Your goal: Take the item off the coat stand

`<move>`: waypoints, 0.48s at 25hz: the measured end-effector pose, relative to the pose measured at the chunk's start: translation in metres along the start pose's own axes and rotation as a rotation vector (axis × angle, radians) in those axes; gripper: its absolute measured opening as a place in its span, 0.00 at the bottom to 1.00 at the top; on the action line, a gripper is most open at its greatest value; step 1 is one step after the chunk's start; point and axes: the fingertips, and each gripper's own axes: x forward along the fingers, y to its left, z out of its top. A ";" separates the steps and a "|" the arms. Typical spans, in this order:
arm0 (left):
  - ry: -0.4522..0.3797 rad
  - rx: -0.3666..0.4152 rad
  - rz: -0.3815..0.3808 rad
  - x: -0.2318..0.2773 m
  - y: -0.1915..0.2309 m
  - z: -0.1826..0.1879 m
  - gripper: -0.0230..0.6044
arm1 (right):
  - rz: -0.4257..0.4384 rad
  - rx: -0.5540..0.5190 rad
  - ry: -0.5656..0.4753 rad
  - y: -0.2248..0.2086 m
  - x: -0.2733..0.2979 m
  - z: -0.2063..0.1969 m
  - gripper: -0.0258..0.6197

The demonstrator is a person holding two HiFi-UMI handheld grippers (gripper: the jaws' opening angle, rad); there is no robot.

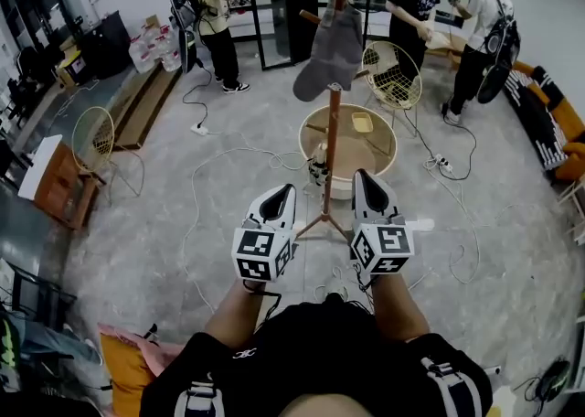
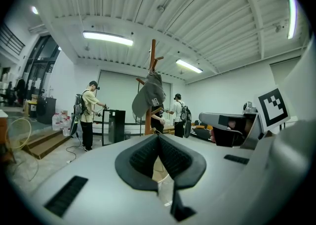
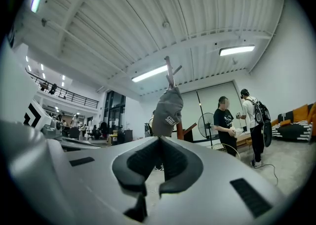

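Note:
A grey cap (image 1: 331,51) hangs near the top of a wooden coat stand (image 1: 333,132) that rises in front of me on a tripod foot. The cap (image 2: 149,98) also shows on the stand (image 2: 152,56) in the left gripper view, and the cap (image 3: 168,113) shows in the right gripper view, some way ahead of both jaws. My left gripper (image 1: 281,192) and right gripper (image 1: 364,177) are held low, side by side, either side of the stand's foot. Both point at the stand. The left gripper (image 2: 158,136) and the right gripper (image 3: 159,140) are both shut, with nothing between the pads.
A round wooden tub (image 1: 352,136) stands just behind the stand. A wire chair (image 1: 395,77) is at the back right, another wire chair (image 1: 91,136) at the left. Cables (image 1: 228,155) snake over the floor. Three people stand at the back beside a black cabinet (image 1: 291,17).

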 end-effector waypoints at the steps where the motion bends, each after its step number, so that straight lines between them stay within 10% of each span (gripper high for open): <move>1: -0.005 0.002 0.005 0.017 0.004 0.005 0.06 | 0.005 0.001 -0.005 -0.011 0.014 0.002 0.06; 12: -0.030 0.002 0.058 0.191 0.032 0.037 0.06 | 0.067 0.015 -0.026 -0.126 0.156 0.013 0.06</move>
